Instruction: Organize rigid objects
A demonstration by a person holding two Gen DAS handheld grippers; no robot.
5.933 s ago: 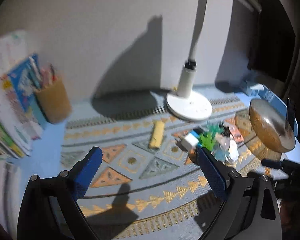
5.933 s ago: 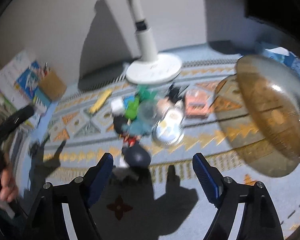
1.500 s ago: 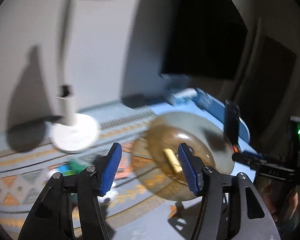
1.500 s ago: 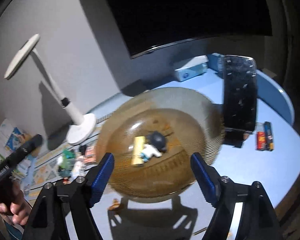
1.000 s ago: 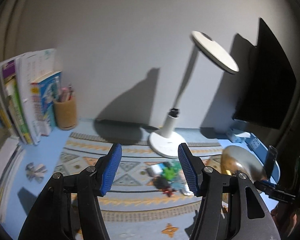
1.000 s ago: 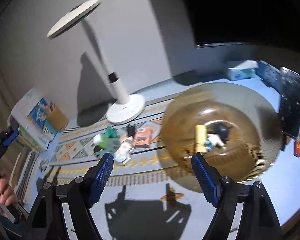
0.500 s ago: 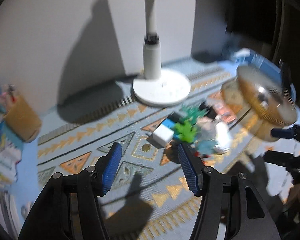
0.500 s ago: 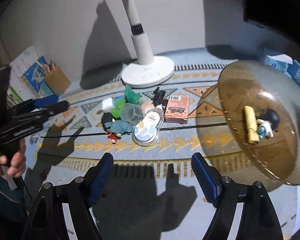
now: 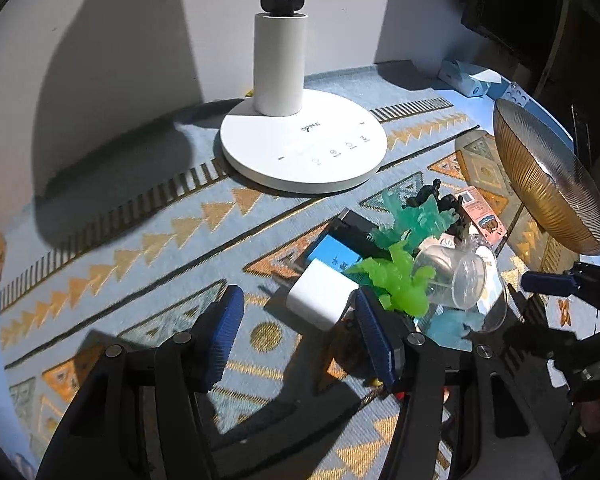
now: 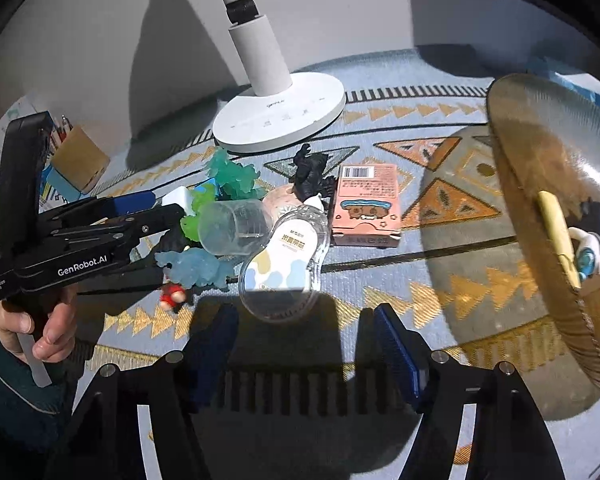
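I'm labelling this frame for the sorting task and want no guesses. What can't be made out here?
- Left view: the amber bowl shows only its ribbed outside, so its contents are hidden.
- Right view: the left claw covers most of the white block.
- Both views: the lamp head is cut off by the top edge.
- Right view: print on the pink box is too small to read.

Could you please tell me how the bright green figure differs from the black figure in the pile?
The bright green figure is translucent lime; the black figure is opaque and dark. The green one lies against the white charger cube, close to the left gripper; the black one sits farther back, near the lamp base. Both are small toy figures on the patterned mat.
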